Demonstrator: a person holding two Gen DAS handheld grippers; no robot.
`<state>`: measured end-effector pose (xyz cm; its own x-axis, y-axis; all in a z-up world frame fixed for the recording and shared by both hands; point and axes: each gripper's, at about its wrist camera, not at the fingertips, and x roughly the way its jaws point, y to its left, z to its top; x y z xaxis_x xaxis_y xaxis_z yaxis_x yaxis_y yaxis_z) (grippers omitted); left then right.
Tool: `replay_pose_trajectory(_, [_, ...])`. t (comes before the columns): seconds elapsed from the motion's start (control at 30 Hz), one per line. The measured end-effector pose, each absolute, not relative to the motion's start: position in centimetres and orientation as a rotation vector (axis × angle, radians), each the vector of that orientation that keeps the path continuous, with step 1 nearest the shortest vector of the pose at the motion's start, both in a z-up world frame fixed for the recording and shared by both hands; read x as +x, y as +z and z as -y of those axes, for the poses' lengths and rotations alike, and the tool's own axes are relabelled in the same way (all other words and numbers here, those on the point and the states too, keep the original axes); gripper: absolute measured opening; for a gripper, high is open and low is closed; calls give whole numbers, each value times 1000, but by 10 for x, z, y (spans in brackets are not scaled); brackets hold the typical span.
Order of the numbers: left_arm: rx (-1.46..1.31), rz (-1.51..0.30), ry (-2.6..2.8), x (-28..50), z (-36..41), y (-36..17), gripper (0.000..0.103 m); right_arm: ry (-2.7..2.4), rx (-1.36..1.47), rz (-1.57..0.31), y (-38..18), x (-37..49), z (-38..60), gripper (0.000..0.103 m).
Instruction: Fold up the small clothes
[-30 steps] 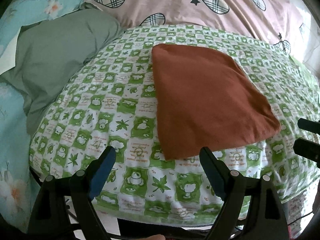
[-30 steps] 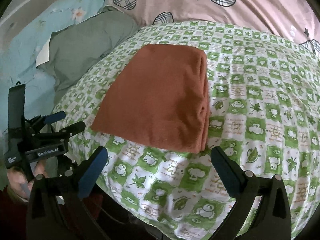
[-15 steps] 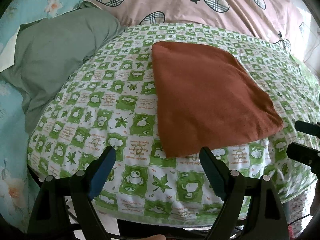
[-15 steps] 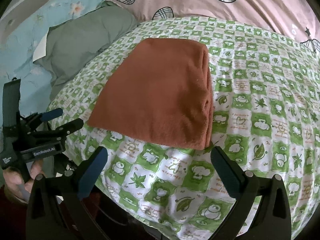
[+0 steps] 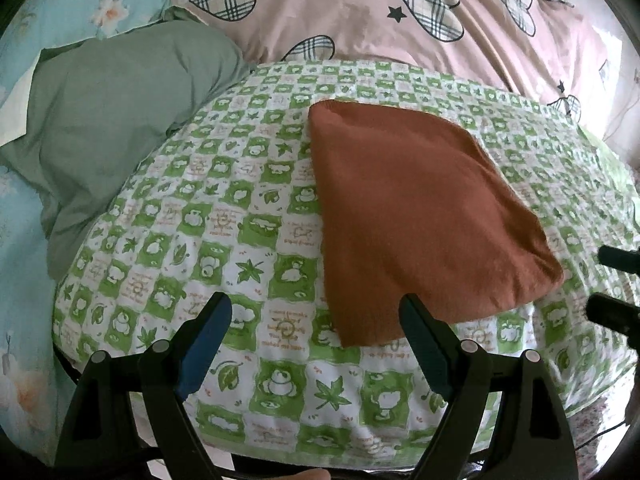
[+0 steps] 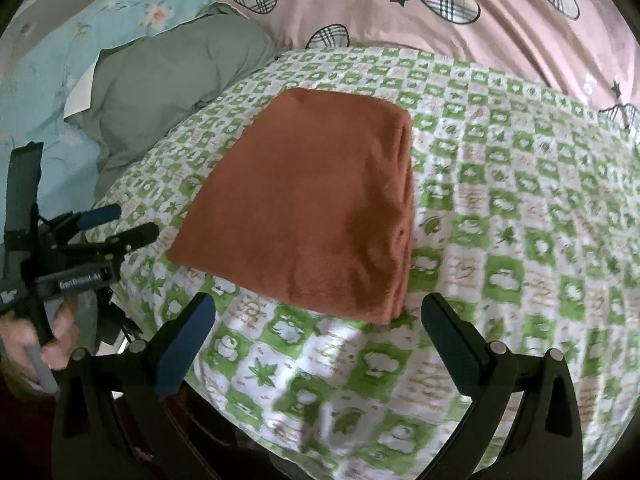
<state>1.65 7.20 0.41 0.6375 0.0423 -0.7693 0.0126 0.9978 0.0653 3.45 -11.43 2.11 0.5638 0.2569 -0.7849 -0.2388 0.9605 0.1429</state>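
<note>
The rust-brown garment [image 5: 416,216] lies folded at frame centre, apparently finished, both the left gripper [image 5: 316,330] and right gripper [image 6: 316,330] spread and empty; a next piece seems due.

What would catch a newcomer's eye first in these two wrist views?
The folded rust-orange cloth stands out, lying flat in the middle of the green-and-white checked sheet. In front of it both the left hand-held gripper and the right hand-held gripper are open and empty. A grey-green pillow sits at the left, a pink heart-print quilt behind.
</note>
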Motion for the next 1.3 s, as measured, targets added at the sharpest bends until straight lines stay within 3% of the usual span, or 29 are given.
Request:
replay_pose_trajectory(0.43, [42,-911,-94,10,-40,-1,86,129,91,-898,60,-11,200,103])
replay_pose_trajectory(0.7, [60,-749,-156,8,-23,64,88,82,11,-747,113,-5,195,103])
replay_pose_trajectory(0.83, [59,-741,-166,6,-26,72,91,107,9,-674,141,-8,197,103])
replay_pose_trajectory(1.1, [31,-816,-99,4,-48,46,91,245,130,-803,85,11,167,103])
replay_pose_trajectory(1.3, [-59,-733,-120,5,-51,87,91,316,179,-820,71,30,141,103])
